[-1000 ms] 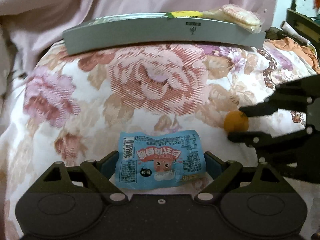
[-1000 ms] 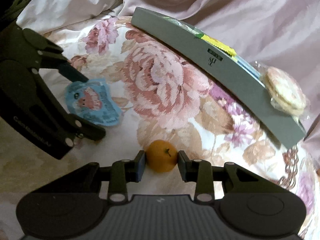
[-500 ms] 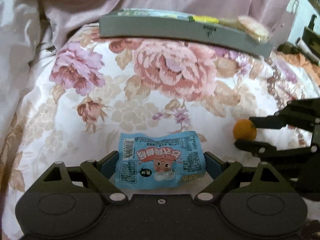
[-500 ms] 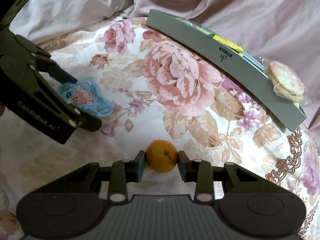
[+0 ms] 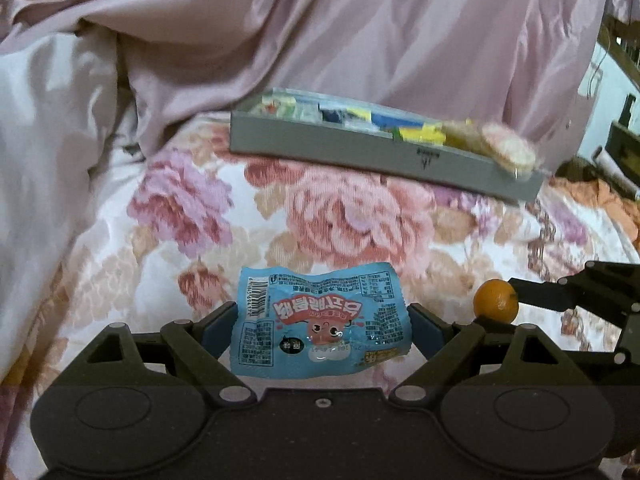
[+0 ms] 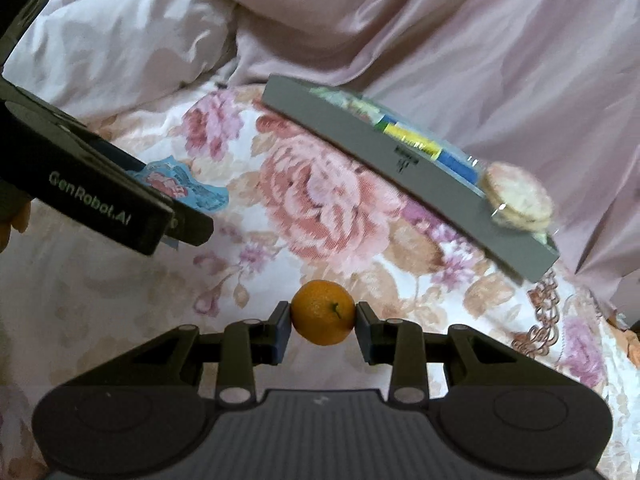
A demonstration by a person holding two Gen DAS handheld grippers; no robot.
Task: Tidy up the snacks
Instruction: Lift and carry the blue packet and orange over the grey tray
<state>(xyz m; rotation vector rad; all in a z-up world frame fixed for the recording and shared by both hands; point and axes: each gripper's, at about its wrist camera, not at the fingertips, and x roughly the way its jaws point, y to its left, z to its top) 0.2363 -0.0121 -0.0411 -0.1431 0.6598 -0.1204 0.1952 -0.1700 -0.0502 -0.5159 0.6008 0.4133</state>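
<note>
My left tongs (image 5: 320,326) pinch the blue snack packet (image 5: 318,320), my right tongs (image 6: 323,326) pinch a small orange (image 6: 323,312), both raised to clear the grey tray (image 6: 400,172) wall ahead.

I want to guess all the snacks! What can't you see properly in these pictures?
- Gray tray contents, both views: near wall hides most packets.
- Wrapped crackers, left view: motion-blurred.
- Blue snack packet, right view: left gripper covers half.
- Small orange, left view: right gripper hides its far side.
</note>
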